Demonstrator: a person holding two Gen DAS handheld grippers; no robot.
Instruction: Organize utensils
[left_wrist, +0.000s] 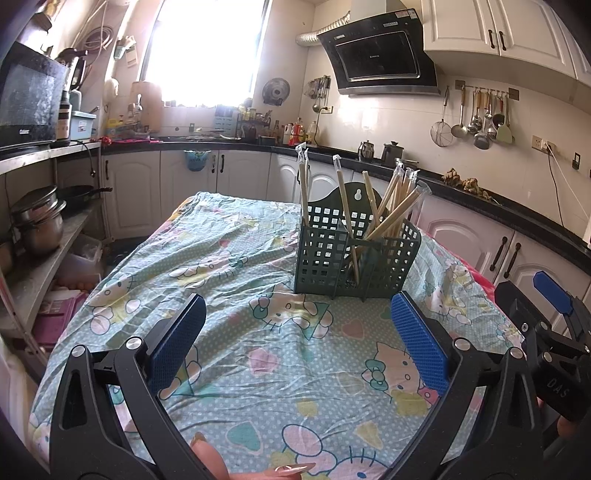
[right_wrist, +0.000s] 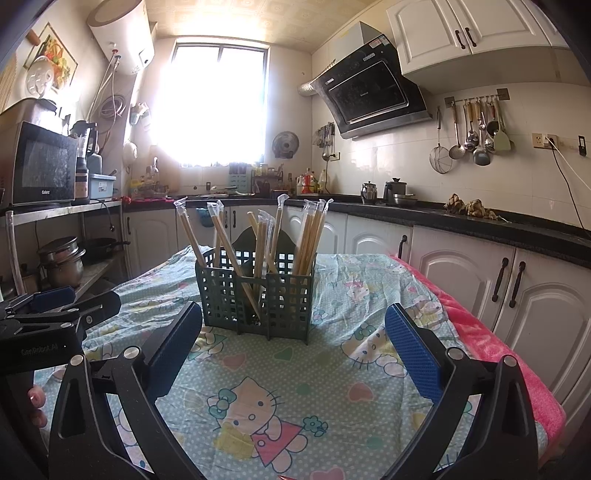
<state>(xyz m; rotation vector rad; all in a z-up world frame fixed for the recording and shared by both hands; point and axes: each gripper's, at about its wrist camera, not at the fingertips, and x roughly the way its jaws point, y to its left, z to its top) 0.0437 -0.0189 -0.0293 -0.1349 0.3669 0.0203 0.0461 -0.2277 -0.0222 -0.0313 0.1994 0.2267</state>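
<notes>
Your left claw (left_wrist: 297, 328) is spread wide and holds nothing, its blue pads (left_wrist: 177, 343) poised above the cartoon-cat cloth (left_wrist: 236, 266) that covers the surface. Your right claw (right_wrist: 293, 343) is just as wide and also holds nothing. The two claws sit side by side near the close edge of the surface, and each shows at the margin of the other's view.

A dark green slotted utensil holder (left_wrist: 354, 251) stands upright on the cloth toward the far edge, ahead of both claws and touching neither. Wrapped wooden chopsticks (right_wrist: 310, 236) stand in its compartments, leaning at different angles, their plastic-sleeved tops rising above the rim. A pink towel (right_wrist: 491, 339) lies along the right edge of the surface, under the cloth.
</notes>
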